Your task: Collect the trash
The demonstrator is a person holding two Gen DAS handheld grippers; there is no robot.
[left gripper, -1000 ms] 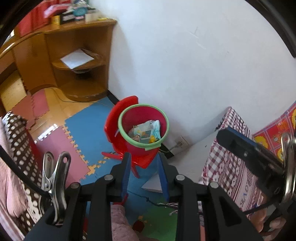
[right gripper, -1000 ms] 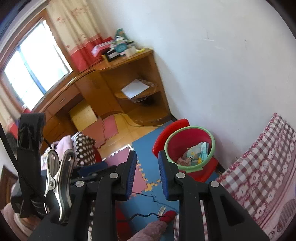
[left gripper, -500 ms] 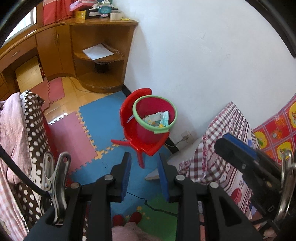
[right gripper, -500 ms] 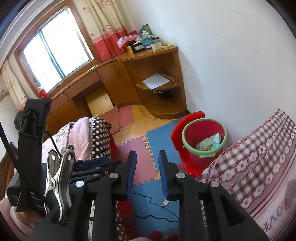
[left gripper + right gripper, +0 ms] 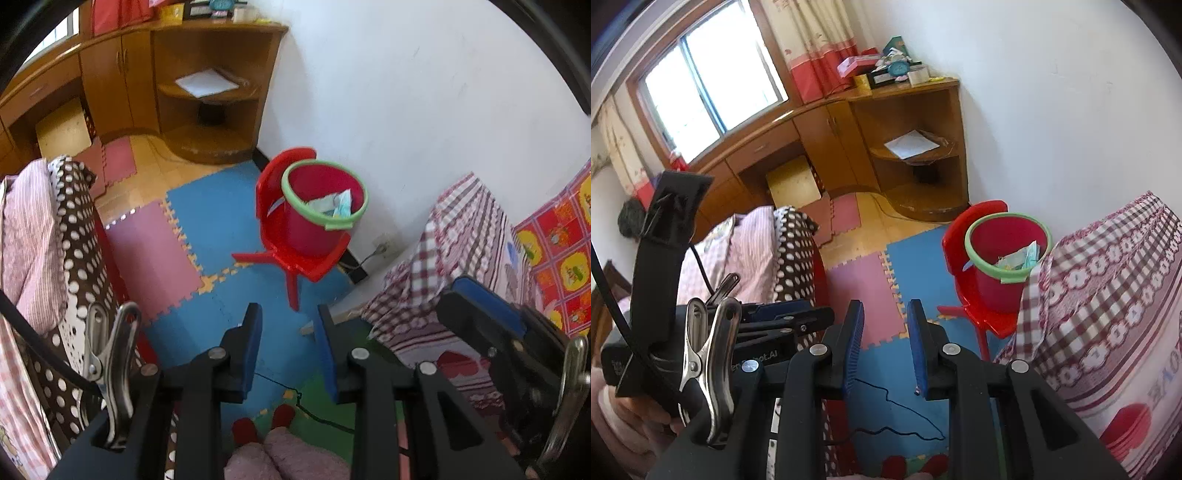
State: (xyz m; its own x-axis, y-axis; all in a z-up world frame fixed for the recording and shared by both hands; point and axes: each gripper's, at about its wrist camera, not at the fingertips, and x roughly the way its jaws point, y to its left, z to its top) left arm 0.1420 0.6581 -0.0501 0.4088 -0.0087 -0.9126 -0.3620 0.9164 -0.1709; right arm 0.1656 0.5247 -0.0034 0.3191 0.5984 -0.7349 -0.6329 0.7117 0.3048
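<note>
Currently, the left tongs [image 5: 288, 343] and the right tongs [image 5: 885, 343] both stand apart with nothing between their blue pads.

Location of the trash: crumpled wrappers [image 5: 334, 205] lie inside the red bucket [image 5: 317, 221], which has a green rim and rests on the seat of a red plastic chair [image 5: 295, 258] by the white wall.

Handling judgement:
- The wrappers look like thin plastic film or paper: probably very light, soft and crushable, with a possibly slick surface.
- Take hold at a raised fold or bunched edge, not a flat face.
- The bucket appears to be light, stiff plastic; its rim is the likely place to grip it.

Position relative to the tongs:
- In the left wrist view, the bucket lies well ahead of the tongs, slightly right.
- In the right wrist view, it lies ahead and to the right, beside the checked bedcover [image 5: 1108, 295].
- Neither pair touches it.
</note>
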